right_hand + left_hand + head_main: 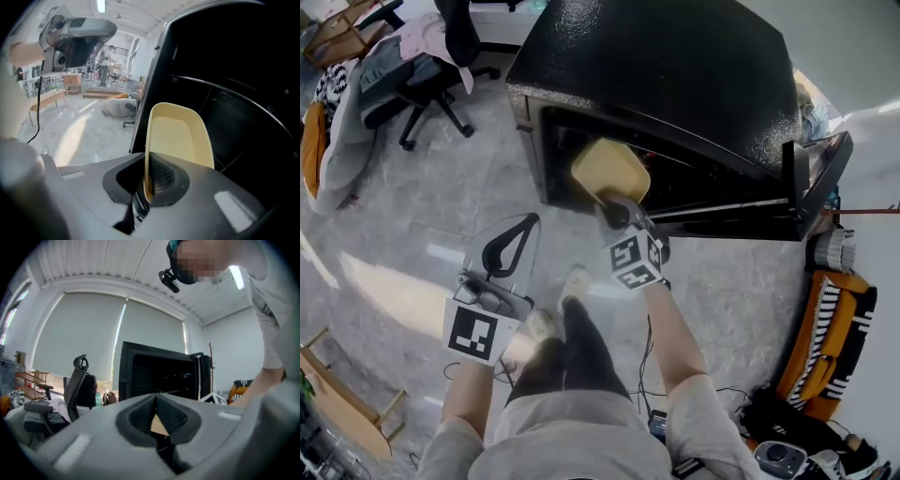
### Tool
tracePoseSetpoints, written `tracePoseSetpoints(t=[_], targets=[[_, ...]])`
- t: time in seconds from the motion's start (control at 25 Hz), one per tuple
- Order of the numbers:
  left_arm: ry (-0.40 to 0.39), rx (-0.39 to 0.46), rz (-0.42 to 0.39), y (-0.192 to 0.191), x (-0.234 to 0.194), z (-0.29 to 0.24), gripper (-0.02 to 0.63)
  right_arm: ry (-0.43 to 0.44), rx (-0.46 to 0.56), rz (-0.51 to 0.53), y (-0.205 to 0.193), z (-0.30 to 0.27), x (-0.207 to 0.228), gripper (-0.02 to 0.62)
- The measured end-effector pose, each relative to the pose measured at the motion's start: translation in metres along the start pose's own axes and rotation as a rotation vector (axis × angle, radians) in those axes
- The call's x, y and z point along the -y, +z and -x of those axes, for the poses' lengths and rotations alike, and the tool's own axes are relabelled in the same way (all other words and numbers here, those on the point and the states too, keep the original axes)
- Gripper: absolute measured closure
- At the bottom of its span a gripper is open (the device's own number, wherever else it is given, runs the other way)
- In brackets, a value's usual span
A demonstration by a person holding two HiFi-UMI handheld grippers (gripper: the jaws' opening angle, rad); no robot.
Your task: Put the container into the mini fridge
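One yellow container (609,171) hangs at the mouth of the open mini fridge (675,66) in the head view, the left gripper view shows the left tongs (156,397) clenched empty, and the right gripper view shows the right tongs (147,176) pinching its thin rim, a fair hold for something seemingly light, stiff and smooth.

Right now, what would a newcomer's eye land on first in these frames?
The pale yellow container pops against the black mini fridge. It sits at the fridge's open front, its wall pinched between the fingers of the right gripper. The fridge door stands open at the head view's right, and the left gripper hangs shut and empty at lower left.
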State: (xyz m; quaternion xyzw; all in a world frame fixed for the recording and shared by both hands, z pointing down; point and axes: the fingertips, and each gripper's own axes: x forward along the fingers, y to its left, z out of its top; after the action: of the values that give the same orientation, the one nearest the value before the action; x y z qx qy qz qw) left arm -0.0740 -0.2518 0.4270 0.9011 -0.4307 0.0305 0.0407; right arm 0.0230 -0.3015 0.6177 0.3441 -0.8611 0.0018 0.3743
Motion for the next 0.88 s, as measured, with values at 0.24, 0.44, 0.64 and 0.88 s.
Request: tracePoseSetpoints(t=[0.24,0.44,0.64,0.88], targets=[[0.019,-0.015,-0.004,-0.008,-0.005,-0.001,0.604,0.003,-0.073,0.056,-0.013,-0.022,0.015,0.591],[0.041,-0.022,-0.002,-0.013,-0.008,-0.002,0.604,0.004,-0.131,0.125,-0.021,-0.040,0.031,0.591],[0.062,-0.030,0.000,-0.016,-0.011,-0.003,0.604,0.011,-0.184,0.176,-0.028,-0.057,0.046,0.591],[0.088,-0.037,-0.004,-0.018,-0.014,-0.005,0.604,0.002,-0.227,0.218,-0.037,-0.071,0.063,0.591]])
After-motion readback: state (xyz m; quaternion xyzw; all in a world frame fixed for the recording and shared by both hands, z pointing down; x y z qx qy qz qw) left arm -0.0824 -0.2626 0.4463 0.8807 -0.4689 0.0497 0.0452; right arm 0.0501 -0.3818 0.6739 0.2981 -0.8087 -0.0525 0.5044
